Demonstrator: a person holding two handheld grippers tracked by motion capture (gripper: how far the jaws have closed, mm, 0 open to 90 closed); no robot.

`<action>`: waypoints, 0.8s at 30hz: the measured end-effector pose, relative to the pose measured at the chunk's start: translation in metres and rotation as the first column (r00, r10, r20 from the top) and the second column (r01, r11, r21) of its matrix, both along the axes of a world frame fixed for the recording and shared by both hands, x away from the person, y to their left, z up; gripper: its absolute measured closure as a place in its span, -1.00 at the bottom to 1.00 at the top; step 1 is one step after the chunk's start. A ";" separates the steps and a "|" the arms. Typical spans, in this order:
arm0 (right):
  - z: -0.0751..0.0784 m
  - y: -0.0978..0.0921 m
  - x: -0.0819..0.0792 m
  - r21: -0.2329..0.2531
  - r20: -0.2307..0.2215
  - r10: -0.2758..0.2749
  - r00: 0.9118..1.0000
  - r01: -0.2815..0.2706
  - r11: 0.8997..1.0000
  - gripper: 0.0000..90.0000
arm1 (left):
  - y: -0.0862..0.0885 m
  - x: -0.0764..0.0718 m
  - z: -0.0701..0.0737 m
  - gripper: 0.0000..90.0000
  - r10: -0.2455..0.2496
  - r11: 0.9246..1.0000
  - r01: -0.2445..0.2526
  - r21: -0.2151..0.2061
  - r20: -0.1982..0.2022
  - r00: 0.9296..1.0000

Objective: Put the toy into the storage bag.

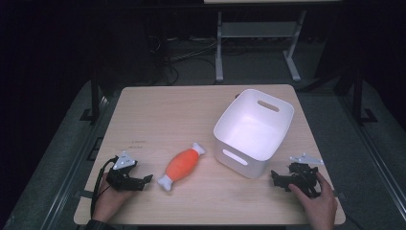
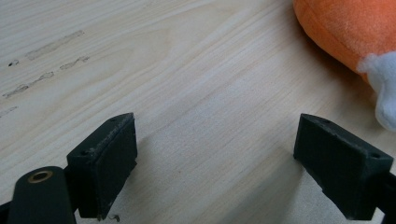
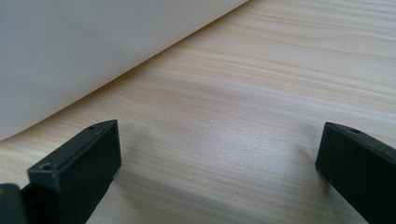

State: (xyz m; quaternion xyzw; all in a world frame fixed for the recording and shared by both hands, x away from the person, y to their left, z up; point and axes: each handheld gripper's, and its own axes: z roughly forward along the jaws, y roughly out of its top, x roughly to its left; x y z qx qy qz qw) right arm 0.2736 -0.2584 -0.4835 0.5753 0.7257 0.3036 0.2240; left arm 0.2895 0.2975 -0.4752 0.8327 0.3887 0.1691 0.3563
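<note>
An orange plush toy with white ends (image 1: 182, 166) lies on the wooden table (image 1: 158, 115) near the front middle. In the left gripper view its orange body and one white end (image 2: 359, 42) fill the upper right corner. My left gripper (image 1: 146, 179) rests low on the table just left of the toy, open, with bare wood between its jaws (image 2: 215, 163). A white plastic bin (image 1: 253, 130) with handle slots stands right of centre. My right gripper (image 1: 274, 178) sits low by the bin's near right corner, open and holding nothing (image 3: 219, 172); the bin's white wall (image 3: 93, 51) is close ahead on its left.
The table's front edge runs close to both hands. Beyond the far edge the dark floor holds cables (image 1: 186, 55) and a white metal frame (image 1: 258, 38). Faint marks (image 2: 51, 46) show on the wood near the left gripper.
</note>
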 end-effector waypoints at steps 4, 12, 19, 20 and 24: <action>0.000 0.000 0.000 0.000 0.000 0.000 1.000 0.000 1.000 -1.00 | 0.000 0.000 0.000 -0.72 0.000 1.000 0.000 0.000 0.001 1.000; 0.000 0.000 0.000 0.000 0.001 0.001 1.000 -0.001 1.000 -1.00 | 0.001 0.000 0.001 -0.69 -0.002 1.000 0.002 0.003 0.000 1.000; 0.000 0.000 0.000 0.000 0.000 0.000 1.000 0.000 1.000 -1.00 | 0.004 -0.002 0.004 -0.69 -0.001 1.000 0.000 -0.012 -0.019 1.000; 0.000 0.000 0.000 -0.001 0.001 0.001 1.000 -0.001 1.000 -1.00 | 0.005 -0.002 0.005 -0.69 0.002 1.000 -0.002 -0.012 -0.019 1.000; 0.000 0.000 0.000 0.000 0.001 0.001 1.000 -0.001 1.000 -1.00 | 0.007 -0.001 0.010 -0.69 0.008 1.000 -0.009 -0.028 -0.024 1.000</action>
